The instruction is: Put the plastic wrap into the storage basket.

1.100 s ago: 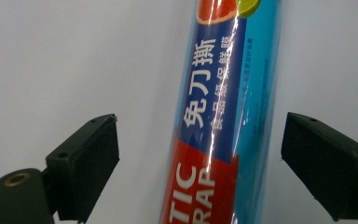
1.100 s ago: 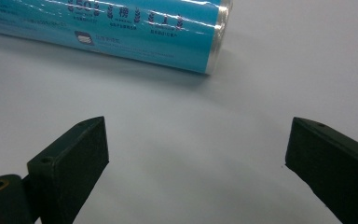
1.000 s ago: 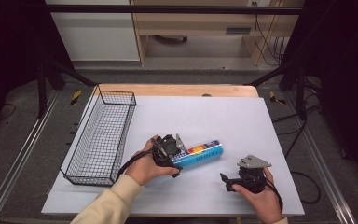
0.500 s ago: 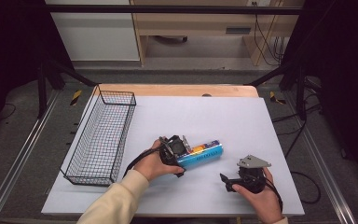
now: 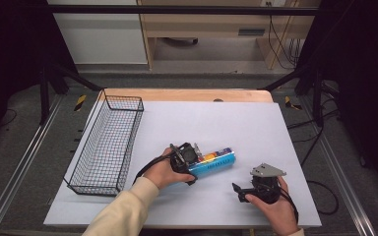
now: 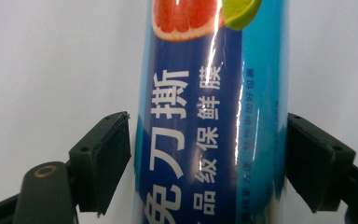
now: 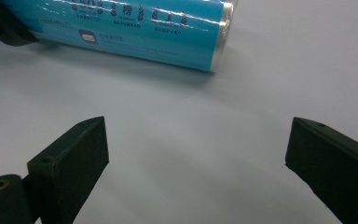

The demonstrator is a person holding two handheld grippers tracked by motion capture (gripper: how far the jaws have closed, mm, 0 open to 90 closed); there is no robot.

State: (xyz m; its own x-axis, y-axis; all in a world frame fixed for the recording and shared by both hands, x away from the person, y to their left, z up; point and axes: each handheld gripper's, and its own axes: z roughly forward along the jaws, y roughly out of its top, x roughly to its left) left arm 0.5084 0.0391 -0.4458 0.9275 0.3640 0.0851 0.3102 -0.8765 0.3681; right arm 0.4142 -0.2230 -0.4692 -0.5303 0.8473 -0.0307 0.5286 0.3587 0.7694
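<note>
Near the table's front edge, the blue roll lies flat. Left gripper has just been closing around it, pads at its glossy sides; a slip is possible. Right gripper rests agape, empty.

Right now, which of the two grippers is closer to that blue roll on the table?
Left. The left gripper has its jaws on either side of the blue roll, closing in on it. The right gripper sits apart, nearer the person, jaws open.
</note>
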